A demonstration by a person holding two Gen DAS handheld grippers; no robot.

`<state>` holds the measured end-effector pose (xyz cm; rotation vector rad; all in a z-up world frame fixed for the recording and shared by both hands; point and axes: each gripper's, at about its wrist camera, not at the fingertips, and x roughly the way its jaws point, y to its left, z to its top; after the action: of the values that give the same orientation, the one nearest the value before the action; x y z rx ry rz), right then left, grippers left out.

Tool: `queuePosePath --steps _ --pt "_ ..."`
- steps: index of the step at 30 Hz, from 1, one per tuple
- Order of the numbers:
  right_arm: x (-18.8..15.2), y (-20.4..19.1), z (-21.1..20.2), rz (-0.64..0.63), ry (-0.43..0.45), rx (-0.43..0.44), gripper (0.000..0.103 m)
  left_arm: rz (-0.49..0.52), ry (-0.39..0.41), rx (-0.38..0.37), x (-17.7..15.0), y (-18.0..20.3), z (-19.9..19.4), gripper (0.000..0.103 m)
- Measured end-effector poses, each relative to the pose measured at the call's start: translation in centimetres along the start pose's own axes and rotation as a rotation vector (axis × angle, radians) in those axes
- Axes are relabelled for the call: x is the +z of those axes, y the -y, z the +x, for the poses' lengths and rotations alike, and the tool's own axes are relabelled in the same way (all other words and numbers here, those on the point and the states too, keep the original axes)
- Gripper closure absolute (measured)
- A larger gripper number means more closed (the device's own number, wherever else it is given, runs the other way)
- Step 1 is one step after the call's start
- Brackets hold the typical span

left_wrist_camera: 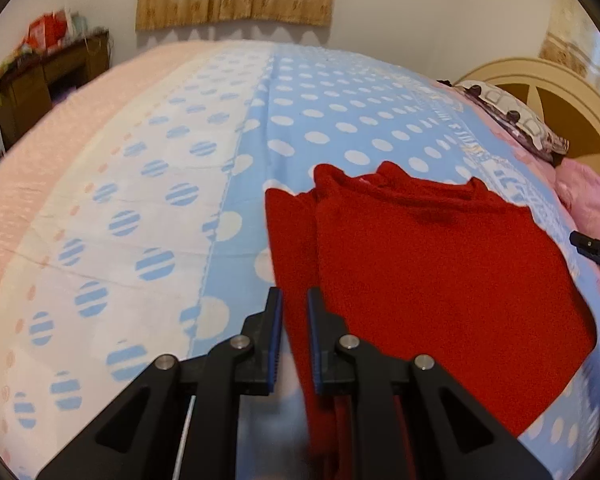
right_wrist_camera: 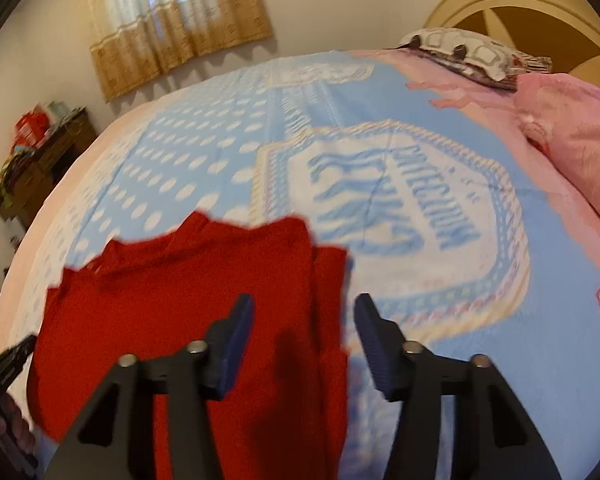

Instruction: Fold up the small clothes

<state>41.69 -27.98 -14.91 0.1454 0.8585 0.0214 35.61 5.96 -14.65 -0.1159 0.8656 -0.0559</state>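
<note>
Red knitted garment (left_wrist_camera: 432,264) lies on blue polka-dot bedspread (left_wrist_camera: 340,120), long axis away from cameras; left gripper (left_wrist_camera: 294,300) clamped on its near-left edge, right gripper (right_wrist_camera: 304,308) jaws apart over the right edge.

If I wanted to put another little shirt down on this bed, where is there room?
Bare room: the dotted blue-and-white bedspread left of the red knitted garment, and its lettered panel to the right. Crowded: the pink pillows by the cream headboard.
</note>
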Motion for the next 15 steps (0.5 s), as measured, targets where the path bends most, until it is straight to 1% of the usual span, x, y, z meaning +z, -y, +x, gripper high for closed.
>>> queuePosePath --steps 2,4,7,8,9,11,14,15 --pt "-1.3 -1.1 -0.6 -0.043 -0.015 0.034 0.052 0.015 0.007 0.002 -0.4 0.2 -0.5 0.086" --pt "-3.2 -2.8 -1.0 -0.128 -0.044 0.048 0.052 0.018 0.008 0.006 -0.8 0.1 -0.6 0.082" --pt "-6.3 -4.8 0.3 -0.256 -0.14 -0.043 0.052 0.034 0.017 0.043 -1.5 0.1 -0.1 0.072" --pt "-7.0 -5.1 0.1 -0.287 -0.112 -0.076 0.053 0.041 0.021 0.053 -1.6 0.2 0.1 0.068" --pt "-7.3 -5.3 -0.2 -0.302 -0.097 -0.096 0.053 0.046 0.018 0.057 -1.7 0.2 0.3 0.067" --pt "-7.4 -5.7 -1.1 -0.301 -0.101 -0.106 0.052 0.046 0.023 0.062 -1.8 0.3 0.3 0.064" --pt "-7.3 -6.0 -3.2 -0.263 -0.059 -0.057 0.052 0.049 0.028 0.068 -2.0 0.3 0.3 0.06" --pt "-7.5 -5.9 -3.5 -0.253 -0.054 -0.061 0.052 0.043 0.029 0.067 -2.0 0.1 0.4 0.058"
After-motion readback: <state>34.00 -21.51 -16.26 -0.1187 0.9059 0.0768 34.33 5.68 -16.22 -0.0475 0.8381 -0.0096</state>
